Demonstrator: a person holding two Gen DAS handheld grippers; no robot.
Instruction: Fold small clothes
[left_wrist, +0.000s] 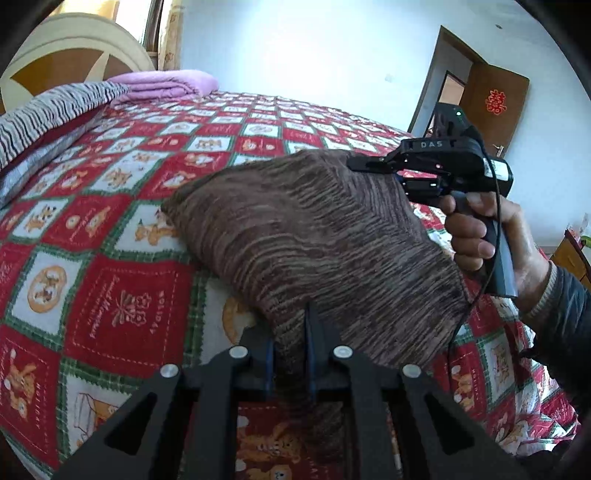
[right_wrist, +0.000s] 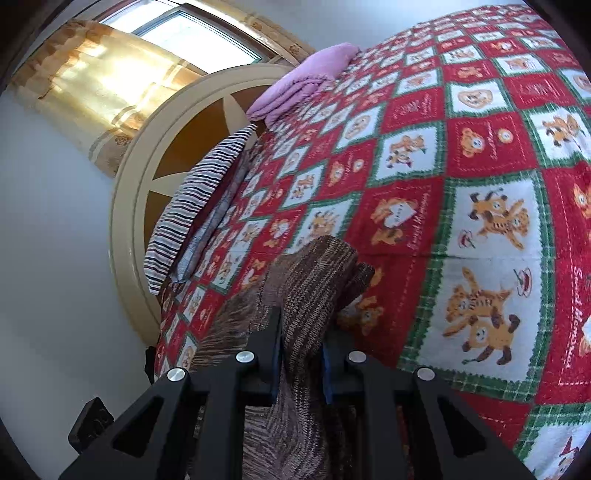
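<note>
Between my left gripper (left_wrist: 290, 354) fingers sits a pinched knit (left_wrist: 314, 236) edge; right gripper (right_wrist: 301, 350) clamps another at frame bottom: soft, light, droopy, best held by corners

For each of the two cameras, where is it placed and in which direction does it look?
Left wrist: sits on the left gripper, faces across the bed toward the door; shows the right gripper and right hand.
Right wrist: sits on the right gripper, faces the headboard and window; shows only its own fingers.
Shared: brown knit garment clamped by both, purple blanket.
</note>
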